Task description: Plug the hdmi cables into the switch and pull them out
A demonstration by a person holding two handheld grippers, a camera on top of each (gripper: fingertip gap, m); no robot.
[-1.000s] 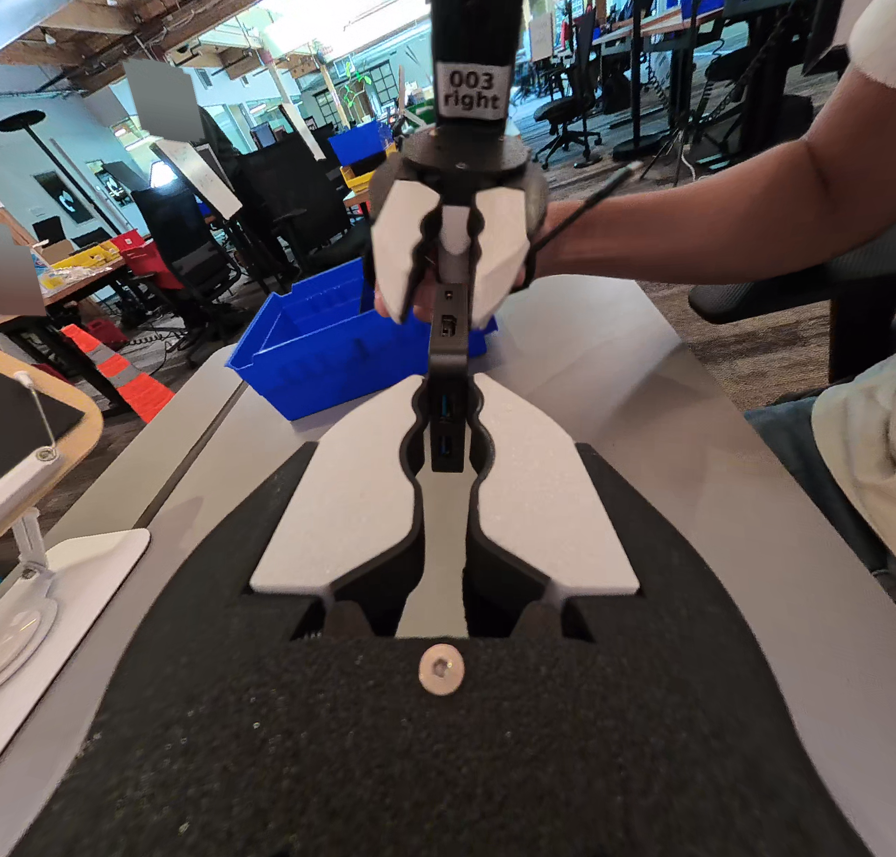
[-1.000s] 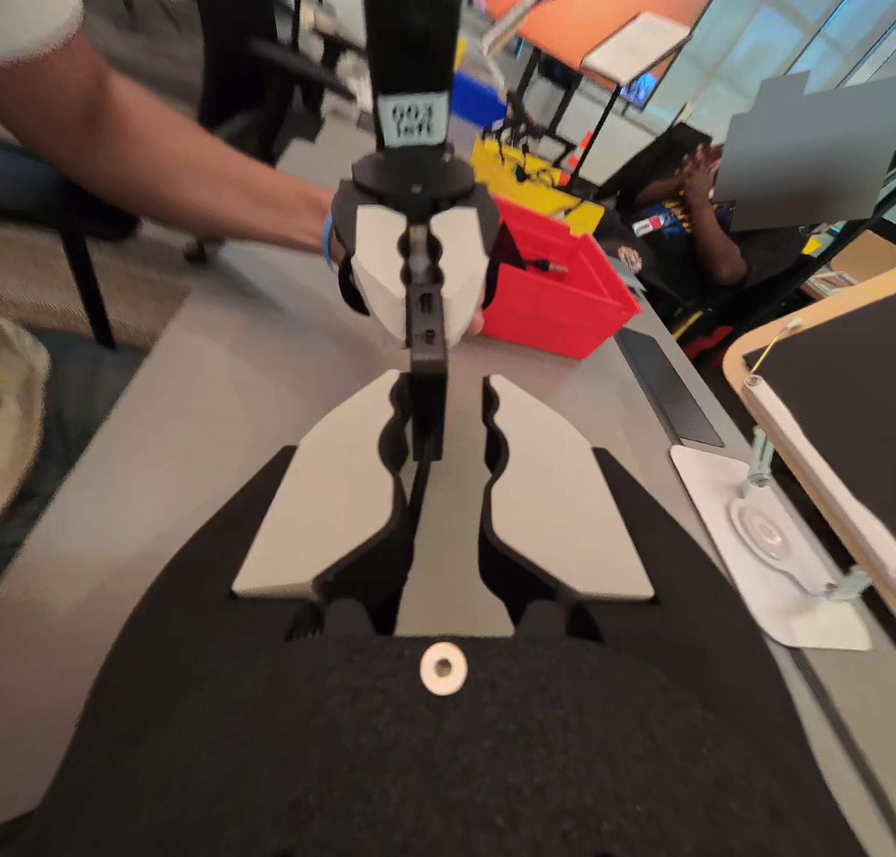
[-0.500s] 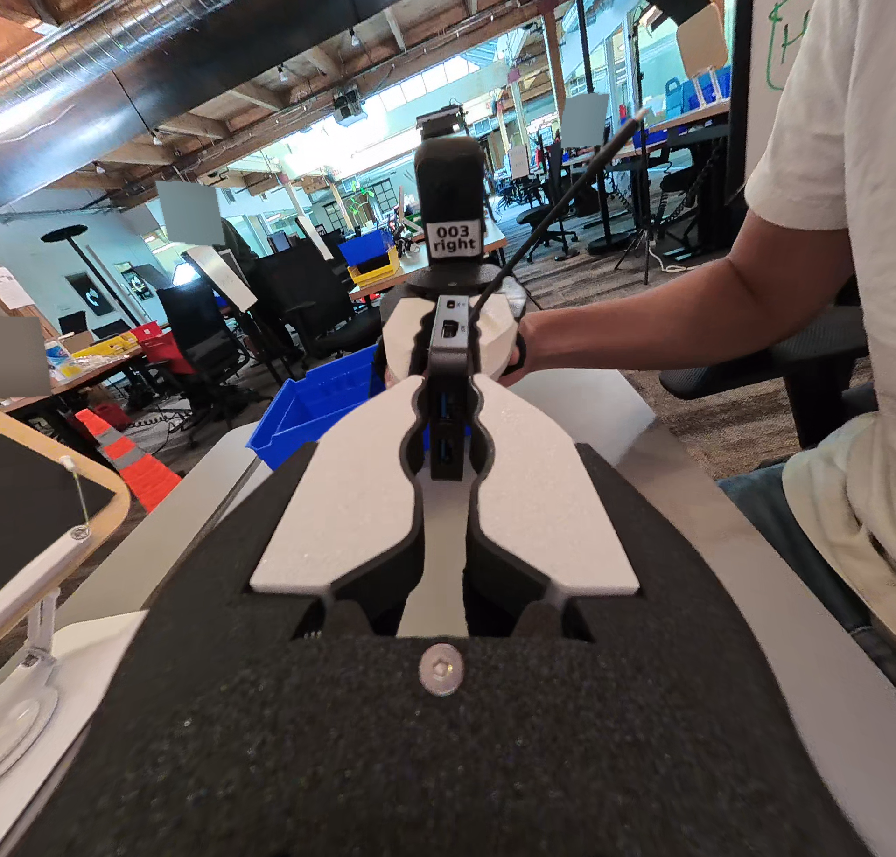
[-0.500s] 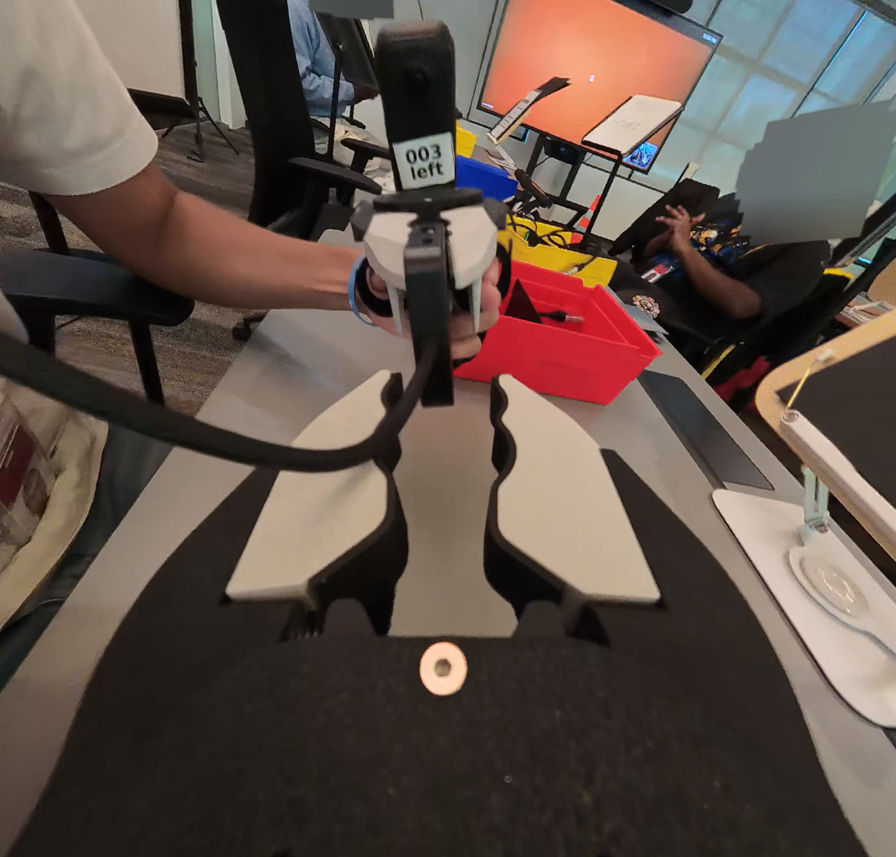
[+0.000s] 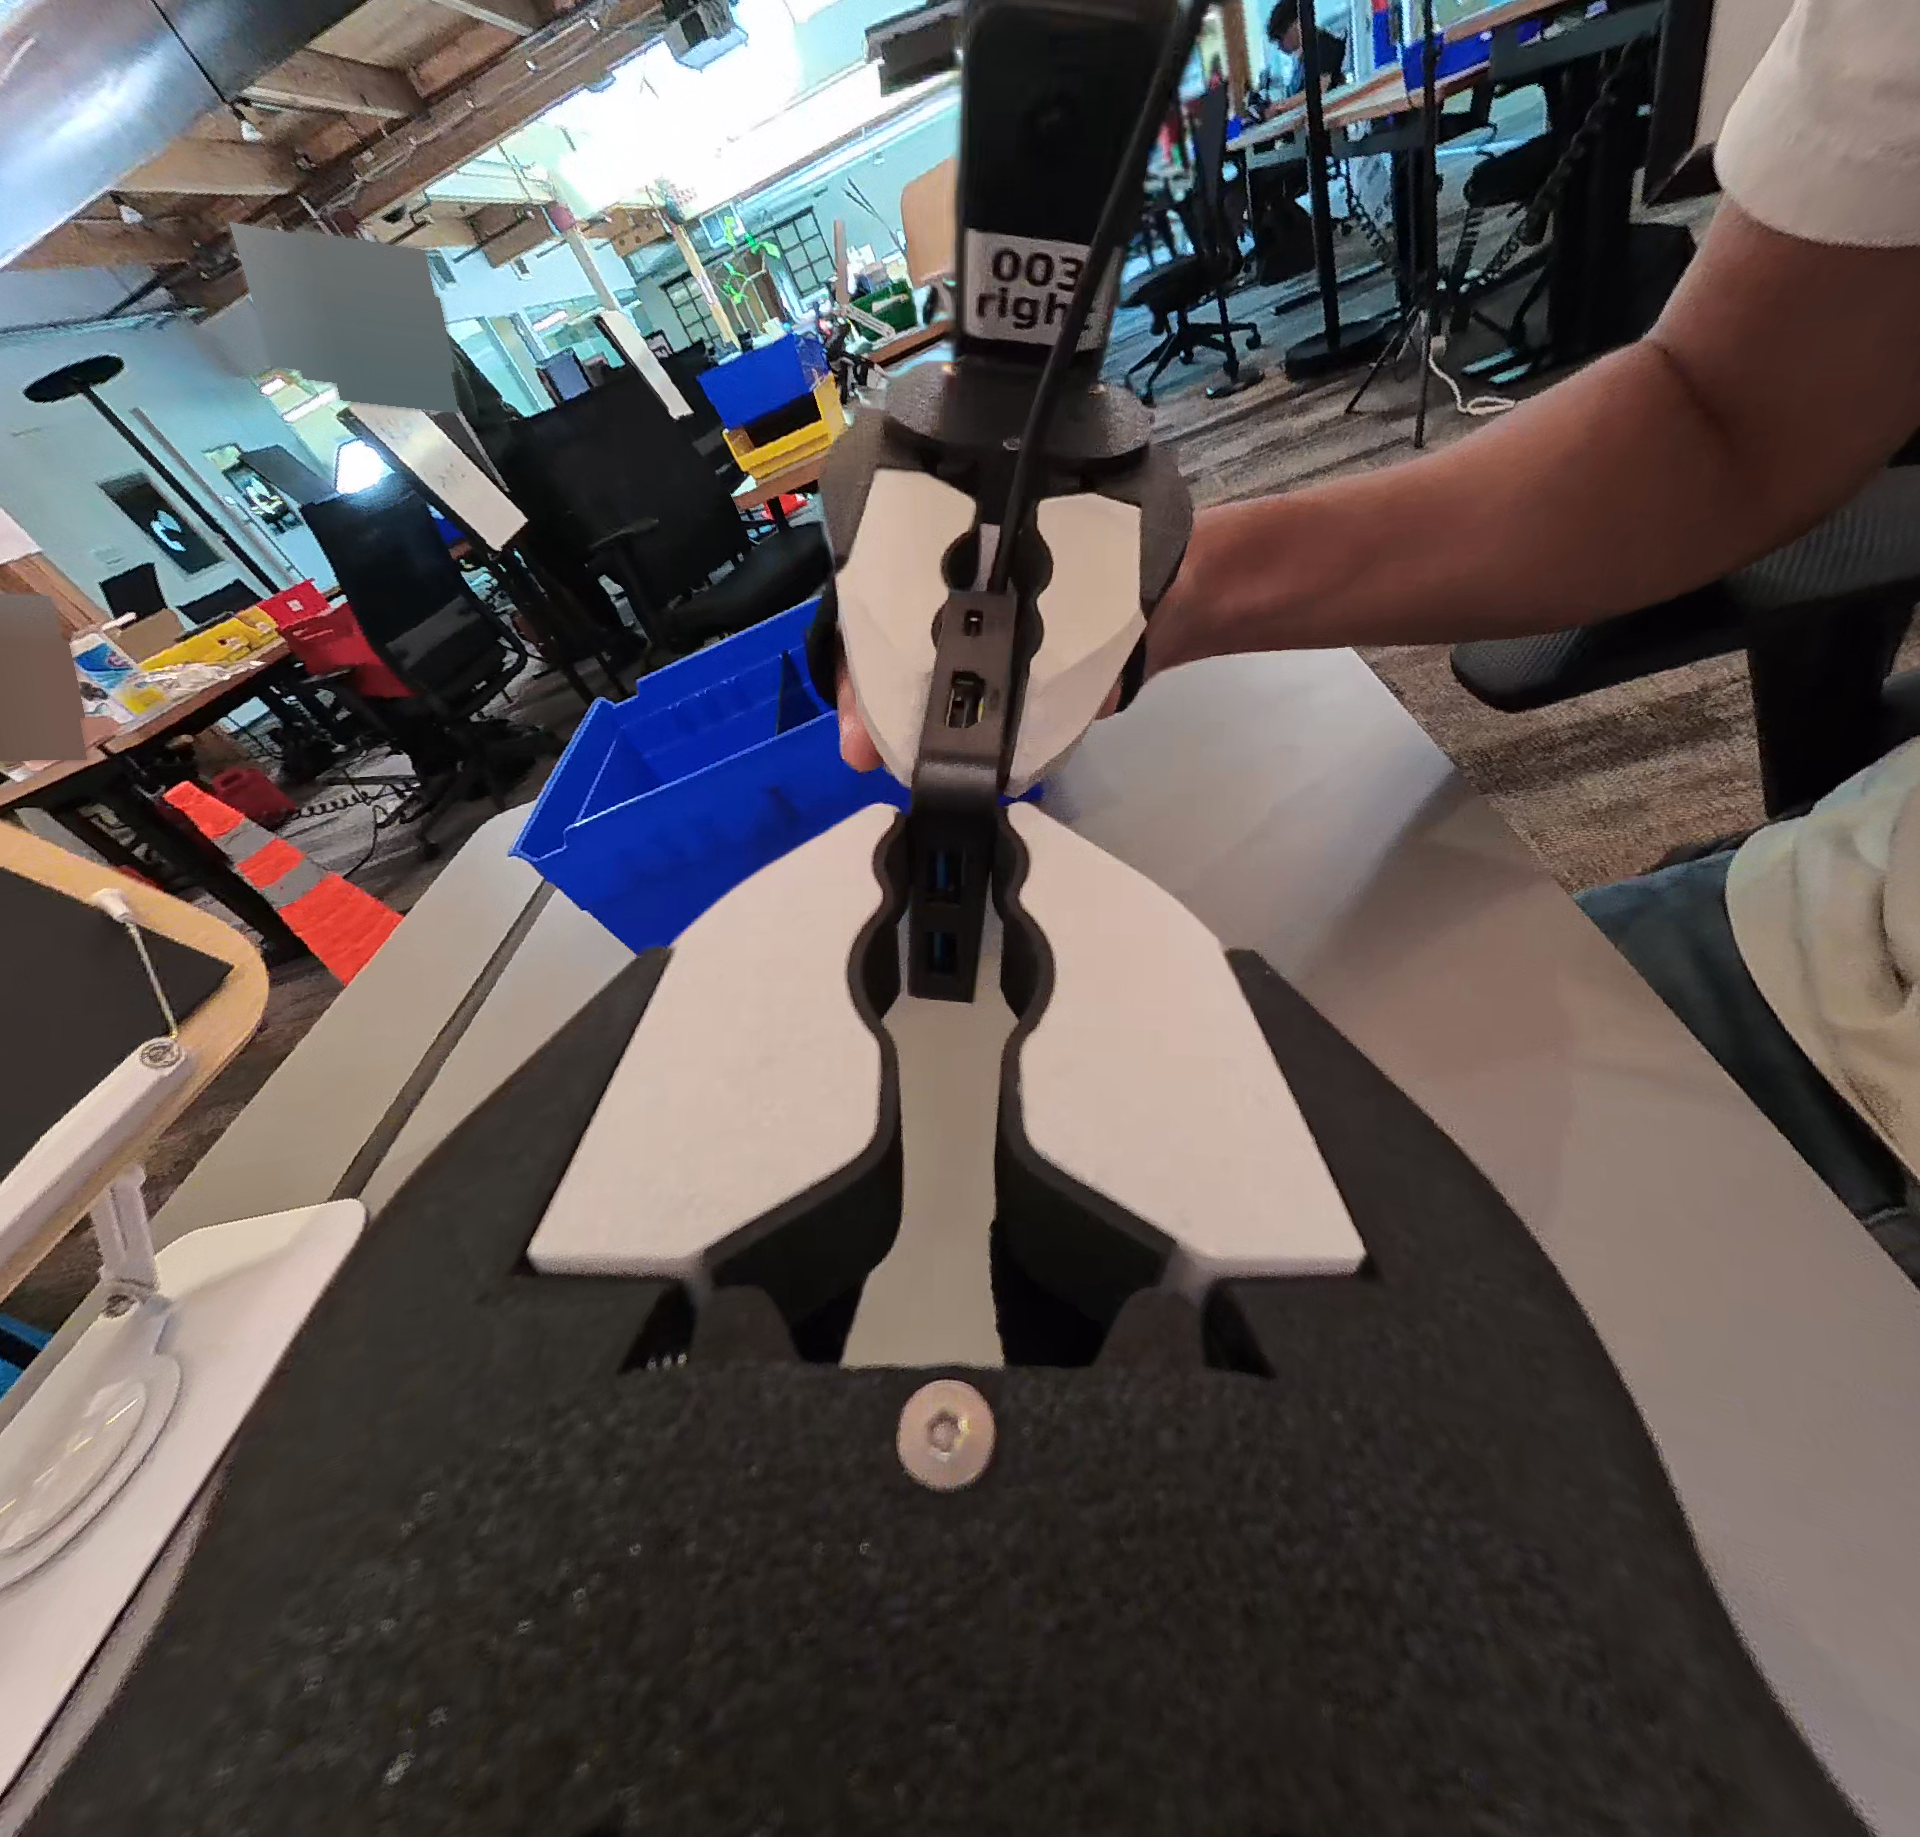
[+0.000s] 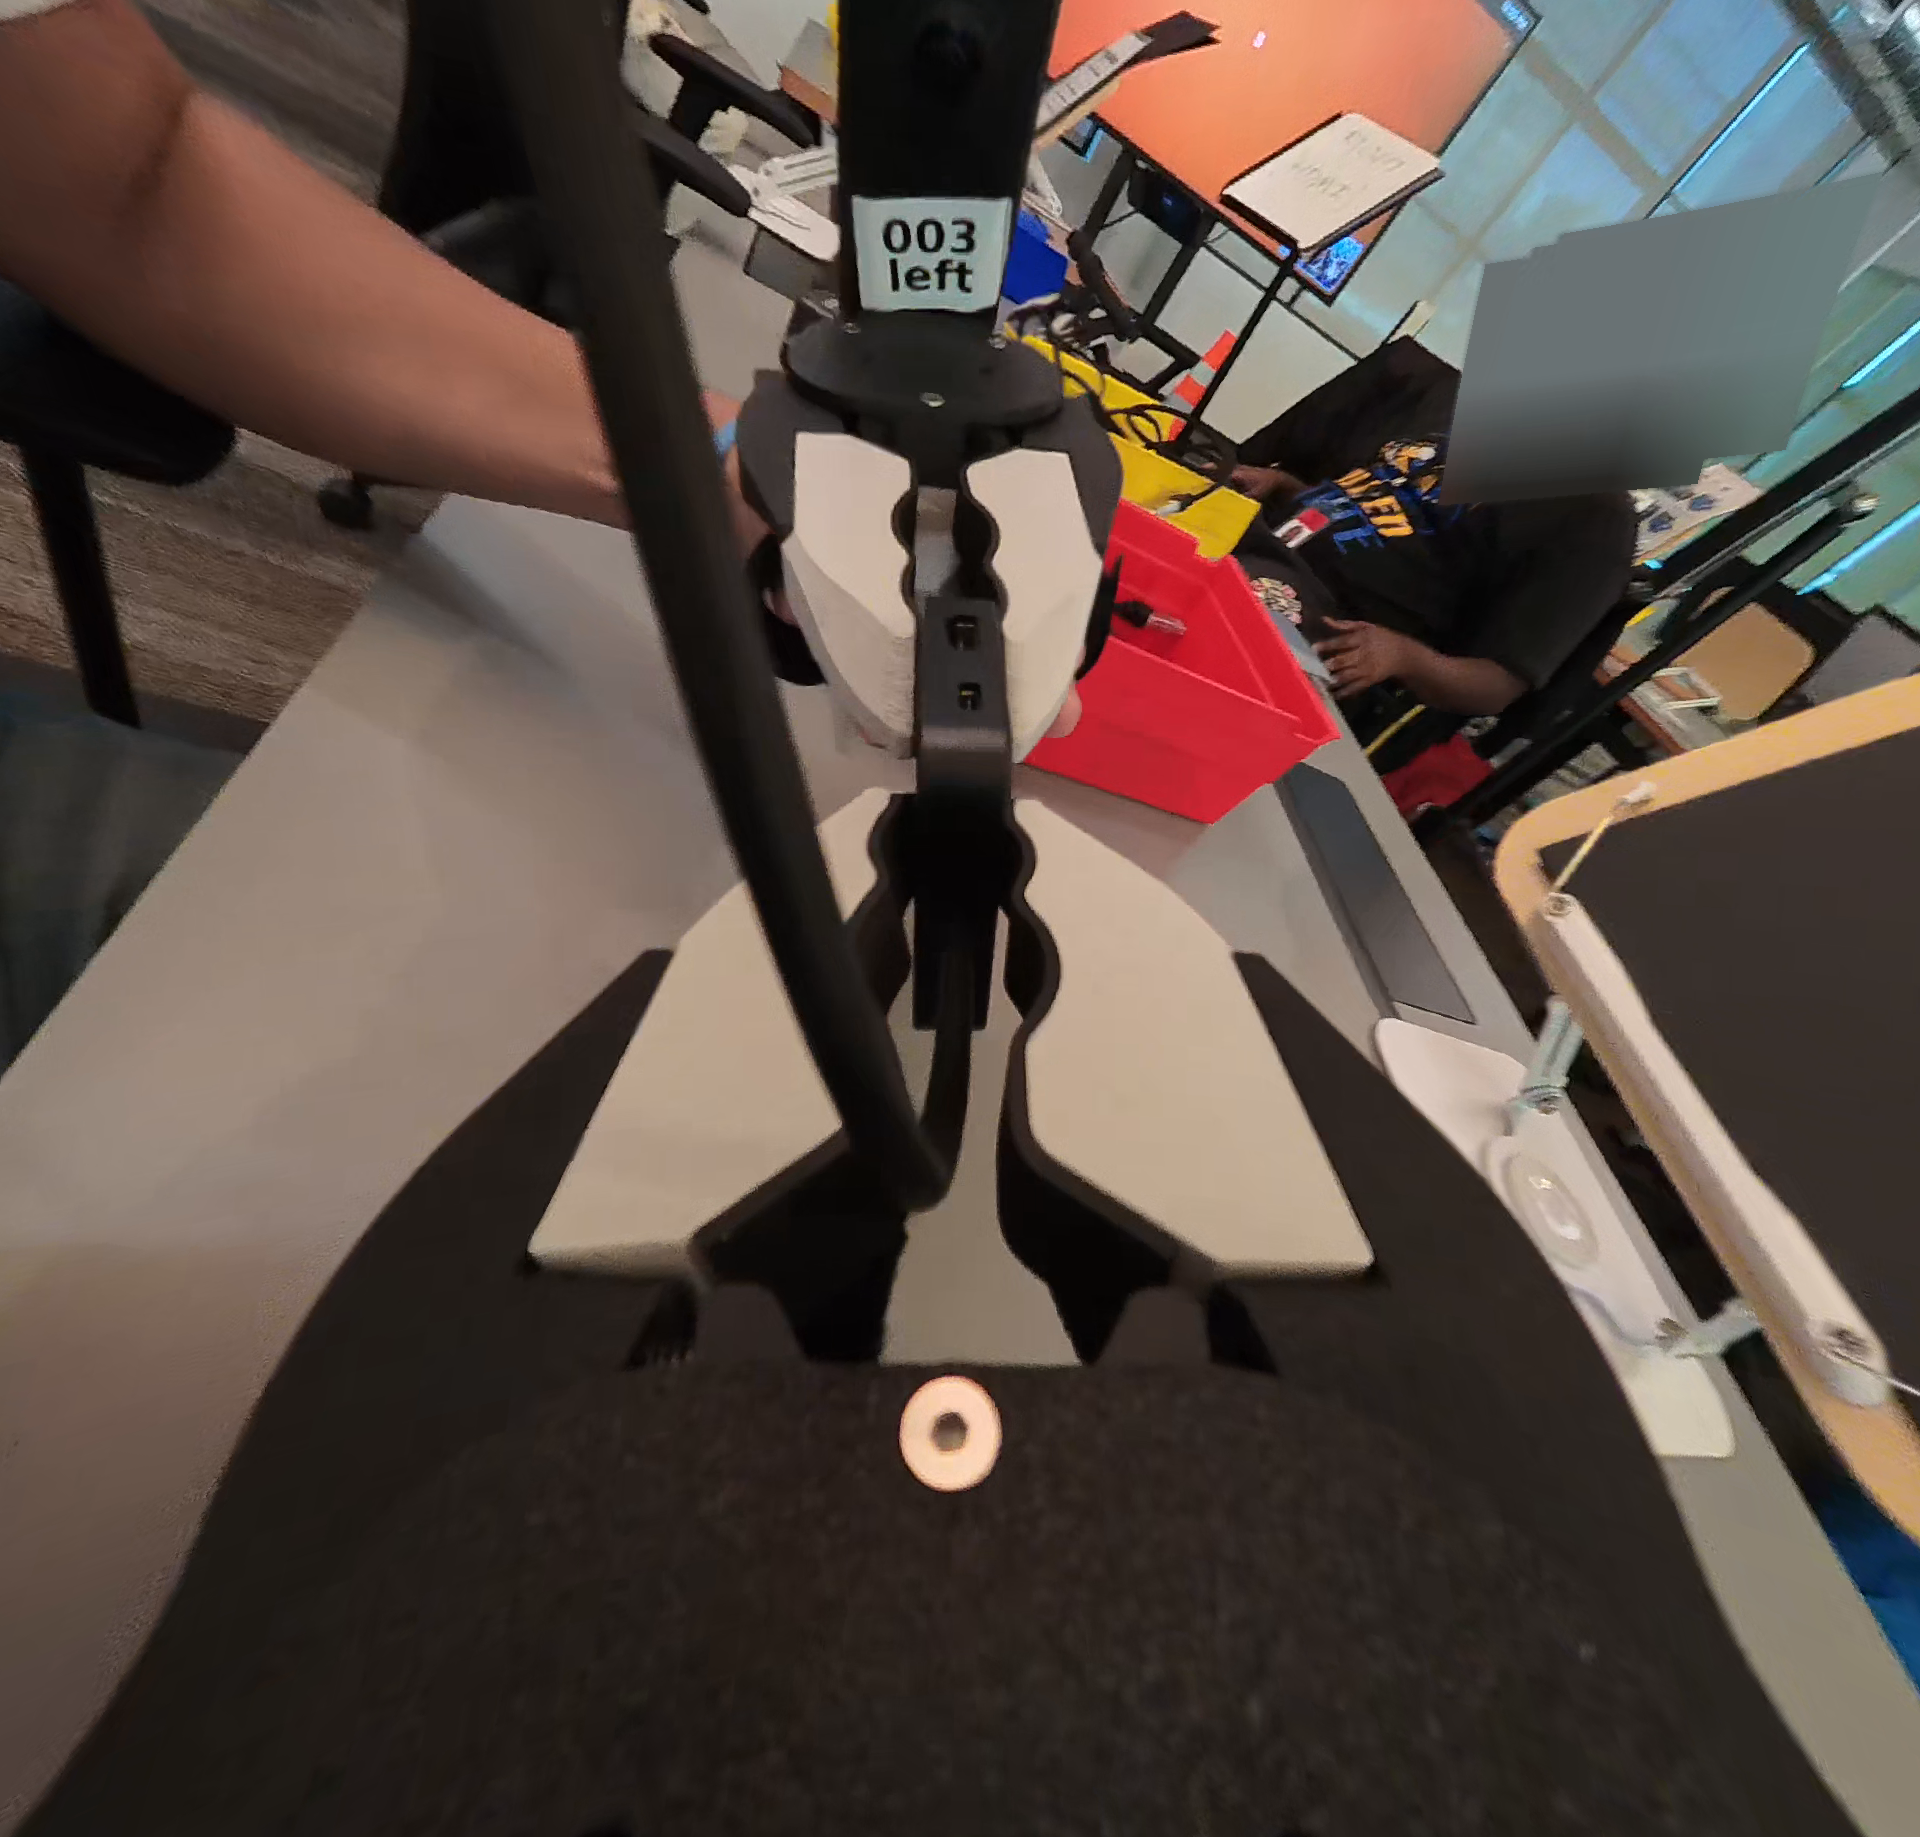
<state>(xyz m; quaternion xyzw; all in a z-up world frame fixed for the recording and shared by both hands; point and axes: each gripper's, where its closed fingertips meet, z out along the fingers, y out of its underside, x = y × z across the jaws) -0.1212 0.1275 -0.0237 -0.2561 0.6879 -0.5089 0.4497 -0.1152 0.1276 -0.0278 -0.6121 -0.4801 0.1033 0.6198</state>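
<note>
A slim black switch [image 5: 961, 748] is held in the air over the grey table, gripped at both ends. My left gripper [image 5: 948, 914] is shut on the end with two blue ports. My right gripper [image 5: 982, 665] shows beyond it, its white fingers pressed on the far end. In the right wrist view my right gripper [image 6: 954, 914] is shut on the switch [image 6: 961, 738], at the end where a black cable [image 6: 727, 644] leaves and loops up to the left. The left gripper [image 6: 951, 644] clamps the far end there. The cable [image 5: 1101, 229] rises past the right gripper's handle.
A blue bin [image 5: 707, 800] stands on the grey table [image 5: 1299, 852] behind the right gripper, and a red bin [image 6: 1174, 707] behind the left one. A white stand base [image 6: 1558, 1216] sits at the table's edge. A person [image 6: 1455, 582] sits beyond the red bin.
My right gripper stood open around the switch's cable end and has now closed on it. The cable has swung up across the right wrist view. The left grip has not changed.
</note>
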